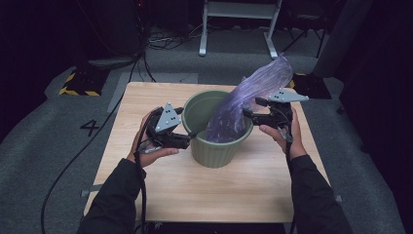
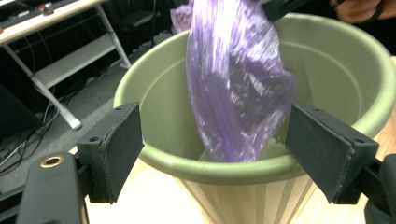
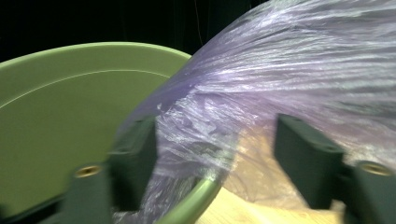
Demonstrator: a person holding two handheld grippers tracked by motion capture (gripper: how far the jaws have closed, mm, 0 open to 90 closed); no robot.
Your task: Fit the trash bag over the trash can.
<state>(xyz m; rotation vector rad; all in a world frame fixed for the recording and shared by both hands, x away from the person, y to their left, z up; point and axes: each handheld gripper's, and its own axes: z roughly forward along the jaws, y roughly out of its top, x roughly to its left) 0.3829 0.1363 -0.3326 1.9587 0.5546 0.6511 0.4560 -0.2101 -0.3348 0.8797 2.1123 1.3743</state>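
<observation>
- My left gripper (image 1: 191, 138), near edge of the wooden surface (image 1: 160, 195): fingers (image 2: 119, 147) spread wide, nothing between the pads, set just beside the near-left rim of the green bin (image 1: 214, 151).
- Green bin stands upright at mid-surface.
- Purple plastic bag (image 1: 253, 92): lower end hangs inside the bin, upper part drapes over the right rim and stands up behind it.
- My right gripper (image 1: 249, 113) at the bin's right rim: fingers (image 3: 308, 158) apart, bag film lying between them, pads not pressing on it.
- Beyond the surface: grey floor, white frame legs (image 1: 238, 29).
</observation>
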